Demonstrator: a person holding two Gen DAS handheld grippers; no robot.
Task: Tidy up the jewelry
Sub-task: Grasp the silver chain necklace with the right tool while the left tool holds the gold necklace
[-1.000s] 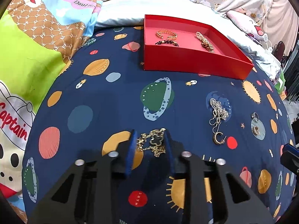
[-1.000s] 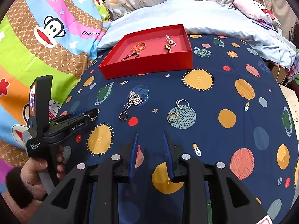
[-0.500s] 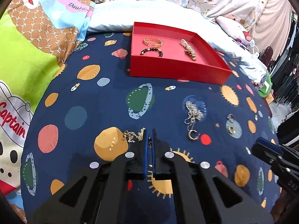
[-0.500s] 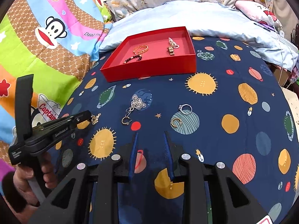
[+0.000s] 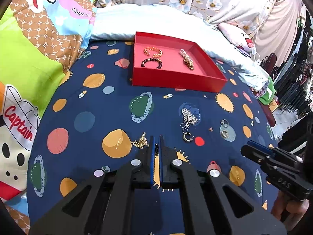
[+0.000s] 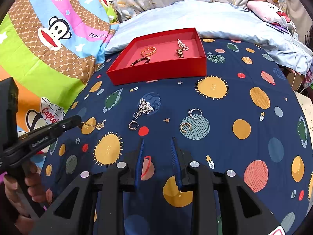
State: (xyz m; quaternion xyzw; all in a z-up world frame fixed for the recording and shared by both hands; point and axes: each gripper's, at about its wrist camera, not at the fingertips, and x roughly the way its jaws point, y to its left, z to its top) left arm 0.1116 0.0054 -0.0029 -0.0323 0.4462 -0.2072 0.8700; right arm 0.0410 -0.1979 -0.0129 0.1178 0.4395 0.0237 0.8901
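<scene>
My left gripper is shut on a thin gold chain, which hangs from the fingertips just above the bedspread. The right wrist view shows that gripper at the left, the gold chain trailing from its tip. My right gripper stands open over the spread with nothing between its fingers. A red tray at the back holds a gold bracelet, a dark bead bracelet and a pearl-and-gold piece.
On the navy planet-print bedspread lie a silver chain, a silver hoop earring, a ring and a gold hoop earring. A bright cartoon quilt rises at the left; a pale blue pillow lies behind the tray.
My left gripper closed on the gold chain and rose, lifting it off the bedspread. The right gripper has stayed where it was, still open.
</scene>
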